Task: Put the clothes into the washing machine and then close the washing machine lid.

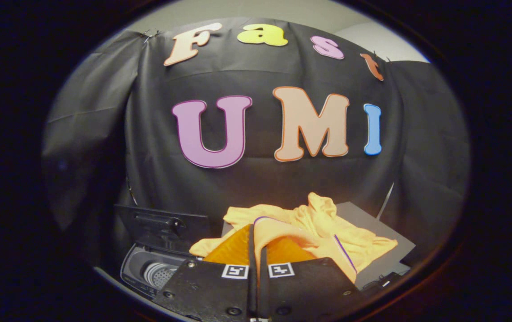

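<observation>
Gripper view: the gripper [256,250] has its jaws nearly together, clamped on a fold of the orange cloth [309,228], which drapes at 12 to 2 o'clock over a grey board [372,223]. The washer [153,270], lid [162,228] upright, sits at 10 o'clock.

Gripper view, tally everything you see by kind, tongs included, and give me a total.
Orange garment, pinched between the tongs' closed fingers: 1
Washing machine, lid raised, drum open: 1
Grey board under the garment: 1
Tongs: 1
Total: 4
</observation>
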{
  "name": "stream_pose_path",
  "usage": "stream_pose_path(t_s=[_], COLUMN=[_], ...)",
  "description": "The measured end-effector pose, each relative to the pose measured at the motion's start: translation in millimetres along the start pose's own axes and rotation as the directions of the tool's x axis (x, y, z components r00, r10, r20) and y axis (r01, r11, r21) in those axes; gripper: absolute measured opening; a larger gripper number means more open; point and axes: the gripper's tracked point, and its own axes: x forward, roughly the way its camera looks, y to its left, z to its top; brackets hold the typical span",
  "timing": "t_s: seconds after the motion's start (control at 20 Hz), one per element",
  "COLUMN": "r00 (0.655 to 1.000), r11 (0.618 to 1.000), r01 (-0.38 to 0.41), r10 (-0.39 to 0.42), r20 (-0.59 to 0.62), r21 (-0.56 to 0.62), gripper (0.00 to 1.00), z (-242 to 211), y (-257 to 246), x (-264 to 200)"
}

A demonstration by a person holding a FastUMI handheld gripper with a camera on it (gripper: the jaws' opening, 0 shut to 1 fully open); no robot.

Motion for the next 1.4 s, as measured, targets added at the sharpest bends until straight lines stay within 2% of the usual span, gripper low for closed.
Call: stream_pose_path(t_s=[0.3,0.7,1.1,1.4], r00=[0.995,0.971,0.95,0.936], r11=[0.995,0.969,0.95,0.937], r01=[-0.094,-0.241,-0.311,-0.35], r10=[0.094,0.241,0.31,0.348], r20=[0.014,-0.011,-0.035,-0.052], r21=[-0.027,-0.058,-0.017,-0.02], gripper=[0.02,0.02,0.02,0.02], z=[21.2,19.8,-2.6,-20.7], y=[72.7,187.1,261.5,295.2], x=[9.4,30.8,57.5,73.3])
